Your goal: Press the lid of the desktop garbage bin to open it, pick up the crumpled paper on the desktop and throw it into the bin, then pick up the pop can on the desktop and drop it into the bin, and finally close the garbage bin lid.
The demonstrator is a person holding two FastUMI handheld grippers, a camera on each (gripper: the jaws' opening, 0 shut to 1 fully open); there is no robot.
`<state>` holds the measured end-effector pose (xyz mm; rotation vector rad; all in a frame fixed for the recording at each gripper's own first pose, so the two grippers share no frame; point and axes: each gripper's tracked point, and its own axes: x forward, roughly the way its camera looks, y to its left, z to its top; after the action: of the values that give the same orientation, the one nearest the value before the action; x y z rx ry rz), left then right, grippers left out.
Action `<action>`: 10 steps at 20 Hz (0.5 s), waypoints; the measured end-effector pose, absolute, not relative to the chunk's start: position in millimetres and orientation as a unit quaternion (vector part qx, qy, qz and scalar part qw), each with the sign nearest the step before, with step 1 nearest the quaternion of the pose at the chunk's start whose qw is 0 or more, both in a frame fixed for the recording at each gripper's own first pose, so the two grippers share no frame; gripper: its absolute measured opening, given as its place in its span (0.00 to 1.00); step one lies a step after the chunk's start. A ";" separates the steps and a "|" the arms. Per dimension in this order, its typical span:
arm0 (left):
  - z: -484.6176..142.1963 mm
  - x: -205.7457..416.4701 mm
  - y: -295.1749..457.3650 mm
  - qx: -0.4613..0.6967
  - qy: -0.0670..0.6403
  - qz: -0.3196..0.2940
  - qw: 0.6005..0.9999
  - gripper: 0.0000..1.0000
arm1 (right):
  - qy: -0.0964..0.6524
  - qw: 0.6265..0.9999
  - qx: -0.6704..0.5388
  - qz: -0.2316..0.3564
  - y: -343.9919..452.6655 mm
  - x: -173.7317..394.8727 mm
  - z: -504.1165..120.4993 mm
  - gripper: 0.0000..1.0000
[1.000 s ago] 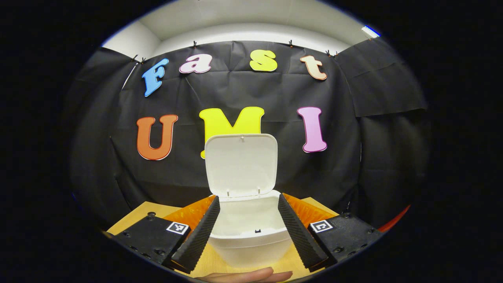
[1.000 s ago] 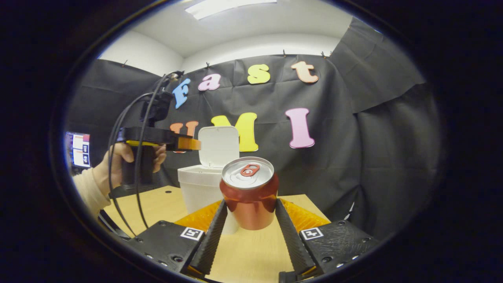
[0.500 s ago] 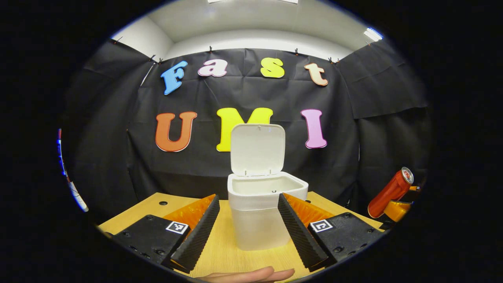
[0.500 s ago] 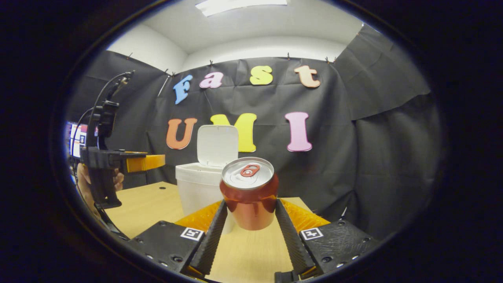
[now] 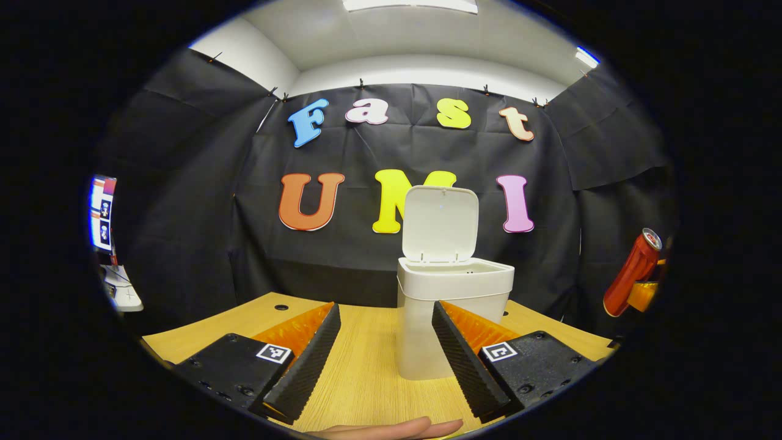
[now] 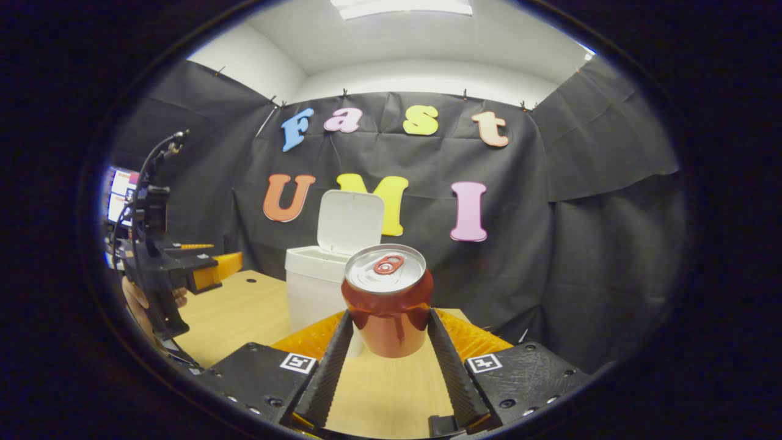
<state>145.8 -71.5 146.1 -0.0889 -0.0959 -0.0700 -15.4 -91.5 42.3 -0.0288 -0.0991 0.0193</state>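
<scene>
Item: two pairs of tongs, one per hand.

Left tongs (image 5: 382, 360): fingers spread wide, nothing between them, held low over the counter (image 5: 366, 391). A fingertip of the holding hand (image 5: 391, 429) shows below them at the near edge. In the right gripper view these same tongs (image 6: 214, 269) appear far off to the left, with part of a hand on the grip and black cables rising from the top.

Right tongs (image 6: 386, 366): closed to a narrow gap on the pop can (image 6: 387, 299), both fingers pressing on its sides. In the left gripper view these tongs (image 5: 644, 293) sit far out to the right, carrying the can.

Item: one pop can, red body, silver top with a red pull tab. It stands upright between the right tongs' fingers, lifted off the counter. In the left gripper view the can (image 5: 632, 272) reads as tilted at the right rim.

Item: one garbage bin (image 5: 452, 318), white, standing on the counter ahead of the left tongs, partly behind their right finger. Its lid (image 5: 440, 224) stands raised at the back, the mouth open. From the right tongs the bin (image 6: 314, 287) lies ahead and to the left, partly hidden behind the can; lid (image 6: 351, 221) up.

Item: one counter, light wood, with a small round hole (image 5: 281, 307) ahead-left of the left tongs.

Item: one screen (image 5: 101, 211), far left of the left tongs; contents too small to make out.

Crumpled paper: whether it lies inside the bin cannot be told.
</scene>
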 end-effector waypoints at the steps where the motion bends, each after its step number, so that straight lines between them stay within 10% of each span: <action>1: 144.7 144.8 -64.0 -0.044 -0.048 -0.026 0.998 0.98 | -0.051 0.998 -0.007 0.021 -83.3 -14.8 46.8 0.75; 10: 132.8 142.1 -38.6 -0.023 -0.027 -0.024 0.999 0.97 | -0.005 0.999 -0.044 0.025 -25.2 17.9 44.7 0.75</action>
<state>142.1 -38.6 132.8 -0.0456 -0.0541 -0.0476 17.9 -25.2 44.7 -0.0871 -0.0101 0.0510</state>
